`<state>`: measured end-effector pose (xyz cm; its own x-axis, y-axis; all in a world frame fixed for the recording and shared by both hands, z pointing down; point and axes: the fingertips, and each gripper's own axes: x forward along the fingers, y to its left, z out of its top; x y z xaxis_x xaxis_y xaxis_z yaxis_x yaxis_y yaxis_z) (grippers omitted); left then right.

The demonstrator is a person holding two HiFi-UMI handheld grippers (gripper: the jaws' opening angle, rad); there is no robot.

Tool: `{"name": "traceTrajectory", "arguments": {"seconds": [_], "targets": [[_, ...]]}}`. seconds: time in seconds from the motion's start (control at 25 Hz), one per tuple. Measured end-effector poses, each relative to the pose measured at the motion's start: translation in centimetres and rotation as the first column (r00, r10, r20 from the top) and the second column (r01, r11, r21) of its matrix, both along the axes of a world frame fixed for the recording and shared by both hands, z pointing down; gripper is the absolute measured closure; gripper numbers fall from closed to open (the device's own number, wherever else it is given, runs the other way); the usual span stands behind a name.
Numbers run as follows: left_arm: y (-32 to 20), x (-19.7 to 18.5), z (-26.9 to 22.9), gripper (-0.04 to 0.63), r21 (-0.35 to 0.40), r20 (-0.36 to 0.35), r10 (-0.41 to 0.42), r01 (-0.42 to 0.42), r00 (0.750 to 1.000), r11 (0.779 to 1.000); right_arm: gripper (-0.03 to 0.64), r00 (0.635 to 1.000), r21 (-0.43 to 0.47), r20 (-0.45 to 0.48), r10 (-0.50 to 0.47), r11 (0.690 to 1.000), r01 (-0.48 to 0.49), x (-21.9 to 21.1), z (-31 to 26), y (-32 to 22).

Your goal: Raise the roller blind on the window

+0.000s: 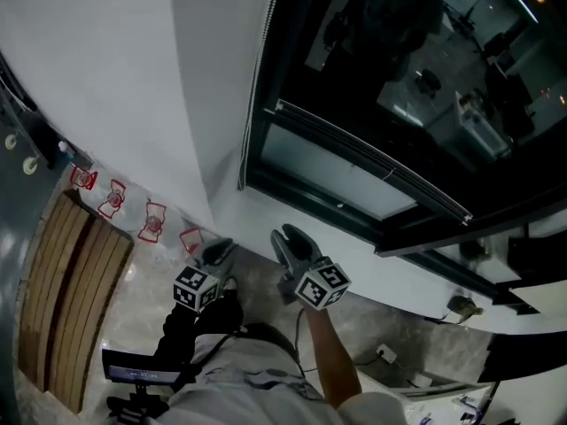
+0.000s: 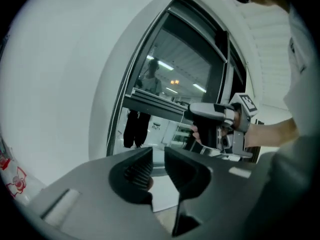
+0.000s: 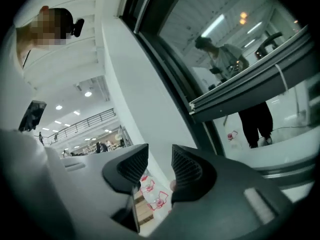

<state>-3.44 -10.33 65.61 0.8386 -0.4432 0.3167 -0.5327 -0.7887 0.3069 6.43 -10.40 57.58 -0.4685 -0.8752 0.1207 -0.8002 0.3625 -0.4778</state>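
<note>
Roller blind's bead chain [image 1: 251,104] hangs beside dark window [image 1: 399,60] — left gripper [image 1: 216,251], right gripper [image 1: 291,239]: jaws parted, empty.

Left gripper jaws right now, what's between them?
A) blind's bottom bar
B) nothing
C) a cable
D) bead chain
B: on the left gripper the jaws stand apart with an empty gap; the bead chain hangs beyond them to the left, untouched.

Matt white cloth on the roller blind [image 1: 133,78], glossy reflective glass in the window [image 1: 416,69]. Matt wooden slats [image 1: 66,299]; smooth grey plastic with ribbed pads [image 2: 137,171] on the left tongs [image 2: 159,159].
</note>
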Motion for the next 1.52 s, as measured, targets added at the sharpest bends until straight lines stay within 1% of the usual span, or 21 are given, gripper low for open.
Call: {"name": "traceTrajectory", "arguments": {"seconds": [0.08, 0.2, 0.28, 0.4, 0.48, 0.64, 0.76, 0.88, 0.96, 1.12, 1.24, 1.36, 1.52], "targets": [[0.9, 0.7, -1.1, 0.597, 0.038, -0.004, 0.003, -0.003, 1.0, 0.999, 0.51, 0.997, 0.028, 0.025, 0.07, 0.997, -0.071, 0.9, -1.1, 2.0], [3.5, 2.2, -2.5, 0.598, 0.084, 0.003, 0.039, -0.039, 0.999, 0.996, 0.542, 0.989, 0.069, 0.005, 0.147, 0.987, -0.147, 1.8, -2.5, 5.6], [6.1, 3.1, -3.0, 0.598, 0.102, 0.02, 0.037, -0.039, 0.999, 0.994, 0.569, 0.982, 0.083, -0.01, 0.188, 0.979, -0.187, 2.6, -2.8, 9.2], [11.0, 3.8, -2.3, 0.598, 0.085, 0.062, 0.007, -0.012, 0.998, 0.996, 0.604, 0.964, 0.064, -0.011, 0.264, 0.963, -0.263, 4.1, -2.0, 15.5], [15.4, 4.0, -1.5, 0.598, 0.065, 0.077, 0.016, -0.021, 0.997, 0.998, 0.614, 0.95, 0.033, -0.012, 0.311, 0.95, -0.311, 4.9, -1.0, 19.9], [22.6, 4.1, -0.8, 0.598, 0.049, 0.084, 0.05, -0.054, 0.995, 0.997, 0.614, 0.928, -0.012, -0.019, 0.372, 0.928, -0.373, 5.7, 0.4, 26.9], [25.7, 4.2, -2.3, 0.597, 0.064, 0.067, 0.063, -0.067, 0.996, 0.996, 0.614, 0.916, -0.001, -0.044, 0.398, 0.917, -0.398, 5.6, -0.6, 30.1], [27.1, 4.6, -4.7, 0.598, 0.088, 0.043, 0.058, -0.062, 0.997, 0.994, 0.615, 0.896, 0.033, -0.097, 0.433, 0.901, -0.432, 5.4, -2.5, 32.2], [27.4, 5.1, -6.6, 0.598, 0.115, 0.02, 0.056, -0.058, 0.998, 0.992, 0.615, 0.873, 0.06, -0.127, 0.47, 0.883, -0.466, 5.7, -3.9, 33.0], [27.1, 5.7, -10.2, 0.598, 0.181, -0.038, 0.056, -0.048, 0.998, 0.982, 0.617, 0.827, 0.126, -0.145, 0.544, 0.839, -0.53, 6.0, -6.5, 33.5], [26.7, 5.2, -11.6, 0.598, 0.191, -0.051, 0.056, -0.045, 0.997, 0.98, 0.617, 0.8, 0.153, -0.157, 0.578, 0.815, -0.559, 5.2, -7.7, 33.8], [26.3, 4.9, -12.4, 0.598, 0.199, -0.057, 0.064, -0.051, 0.996, 0.979, 0.617, 0.791, 0.169, -0.167, 0.588, 0.808, -0.564, 4.4, -8.2, 33.7], [26.2, 4.8, -12.7, 0.598, 0.196, -0.059, 0.071, -0.058, 0.996, 0.979, 0.618, 0.794, 0.166, -0.186, 0.579, 0.815, -0.556, 3.9, -8.4, 33.5]]}}
